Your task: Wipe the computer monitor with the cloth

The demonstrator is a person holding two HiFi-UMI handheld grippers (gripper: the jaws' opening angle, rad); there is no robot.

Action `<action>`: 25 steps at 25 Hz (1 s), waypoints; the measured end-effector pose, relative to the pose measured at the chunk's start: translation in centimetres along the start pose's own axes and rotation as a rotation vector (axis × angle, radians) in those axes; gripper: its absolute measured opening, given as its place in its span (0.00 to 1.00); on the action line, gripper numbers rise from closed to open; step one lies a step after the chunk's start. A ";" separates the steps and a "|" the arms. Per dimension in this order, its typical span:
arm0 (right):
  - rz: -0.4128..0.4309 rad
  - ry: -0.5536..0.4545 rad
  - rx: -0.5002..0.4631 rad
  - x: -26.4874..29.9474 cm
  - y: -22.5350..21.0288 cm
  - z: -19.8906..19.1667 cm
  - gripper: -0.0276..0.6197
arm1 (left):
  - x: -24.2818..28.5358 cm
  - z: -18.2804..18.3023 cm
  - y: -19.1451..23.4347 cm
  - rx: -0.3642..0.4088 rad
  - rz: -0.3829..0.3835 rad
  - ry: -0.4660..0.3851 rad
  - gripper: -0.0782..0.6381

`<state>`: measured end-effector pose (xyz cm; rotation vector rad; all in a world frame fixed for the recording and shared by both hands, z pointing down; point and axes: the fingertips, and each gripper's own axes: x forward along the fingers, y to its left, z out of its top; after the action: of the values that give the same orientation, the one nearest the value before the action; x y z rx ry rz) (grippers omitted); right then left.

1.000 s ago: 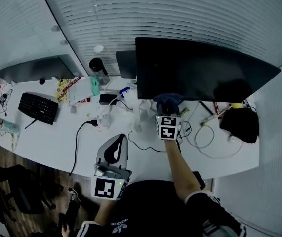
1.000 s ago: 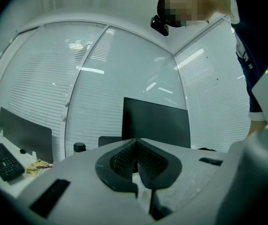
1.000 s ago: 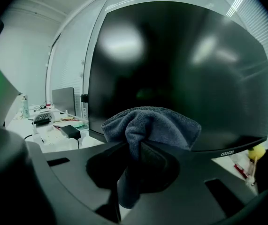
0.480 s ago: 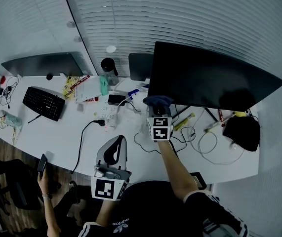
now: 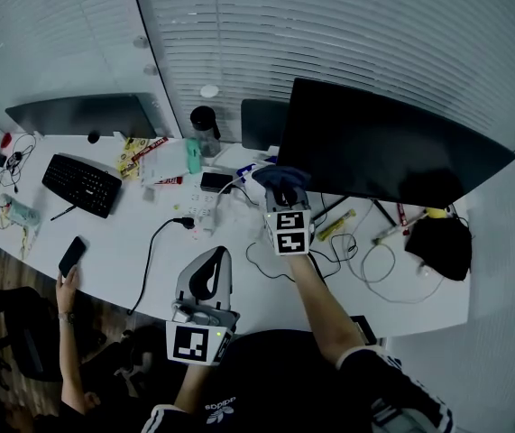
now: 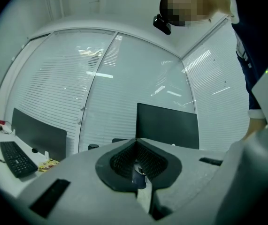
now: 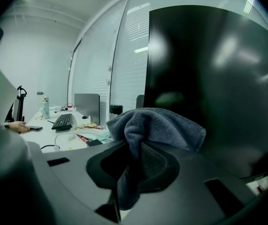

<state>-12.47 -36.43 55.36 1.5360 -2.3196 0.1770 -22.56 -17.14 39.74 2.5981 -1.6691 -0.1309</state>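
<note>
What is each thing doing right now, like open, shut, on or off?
right hand-held gripper: shut on the cloth.
left hand-held gripper: shut, nothing in it.
cloth: bunched up, by the monitor's left edge.
monitor: upright, screen dark.
second monitor: screen dark.

Soft, nubbly grey cloth (image 7: 157, 125) — glossy black monitor (image 7: 218, 78) screen catching reflections — smooth, matt white worktop (image 5: 122, 253).

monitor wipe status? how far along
Done: the grey cloth is clamped in the right gripper. In hand: it is held up by the monitor, near its lower left corner; contact is unclear. Remaining: nothing shows how much of the screen is wiped. The left gripper is shut, empty and idle.
</note>
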 end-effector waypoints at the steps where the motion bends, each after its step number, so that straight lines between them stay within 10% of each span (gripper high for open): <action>1: -0.002 -0.015 -0.005 -0.3 -0.1 0.8 0.11 | -0.1 0.1 0.0 0.000 0.002 0.002 0.12; 25: -0.046 -0.317 -0.075 -6.5 -2.5 18.3 0.11 | -2.0 1.5 -1.2 -0.006 -0.026 -0.028 0.12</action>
<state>-11.94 -37.22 35.76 1.6805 -2.4903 -0.1763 -22.48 -14.85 38.24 2.6261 -1.6416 -0.1737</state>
